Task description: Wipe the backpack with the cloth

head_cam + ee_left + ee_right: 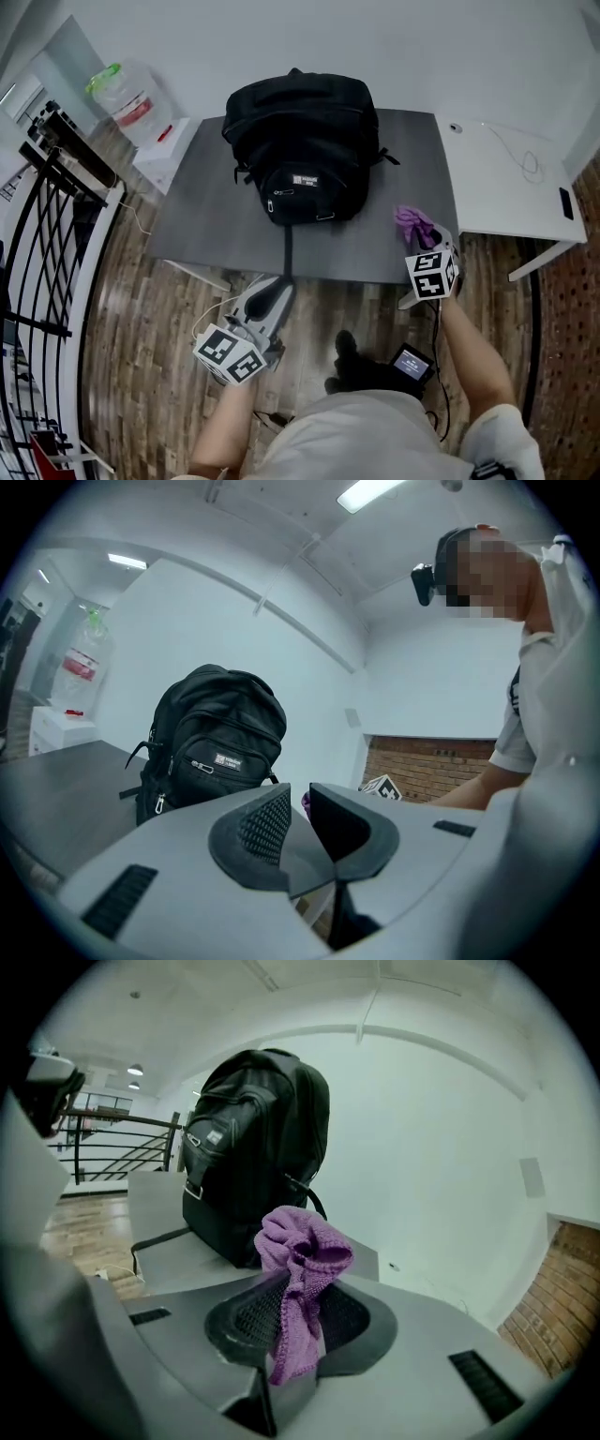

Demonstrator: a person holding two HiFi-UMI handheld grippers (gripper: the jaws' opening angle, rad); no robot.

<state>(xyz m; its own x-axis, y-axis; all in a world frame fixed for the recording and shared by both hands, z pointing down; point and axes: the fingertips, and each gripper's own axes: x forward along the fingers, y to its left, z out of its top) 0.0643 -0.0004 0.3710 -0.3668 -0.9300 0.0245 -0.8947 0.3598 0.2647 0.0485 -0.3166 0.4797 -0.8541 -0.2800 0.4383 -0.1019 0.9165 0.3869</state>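
Pinched between the jaws of the right hand-held gripper [298, 1290] is a purple cloth [298, 1269], bunched above the jaw tips with one end trailing down between them. In the head view this hand-held gripper [429, 242] is held at the near edge of a dark grey counter [202, 230], by its right corner. The left hand-held gripper [298, 801] is held lower and nearer the person, over the wooden floor [141, 328] just short of the counter edge. Its jaws are parted by a narrow gap and nothing is gripped between them. Just beyond its tips a black strap [287, 251] is seen hanging over the counter edge. Farther ahead of both hand-held grippers, the black backpack [300, 141] is stood upright on the counter, toward its far side, with the labelled front pocket turned to the person. It is touched by neither hand-held gripper nor by the cloth. Just beside the counter, to the right of the right hand-held gripper, a white table [506, 178] is seen. Far off to the left of the left hand-held gripper, a black railing [47, 216] and a clear water bottle [127, 94] are seen.
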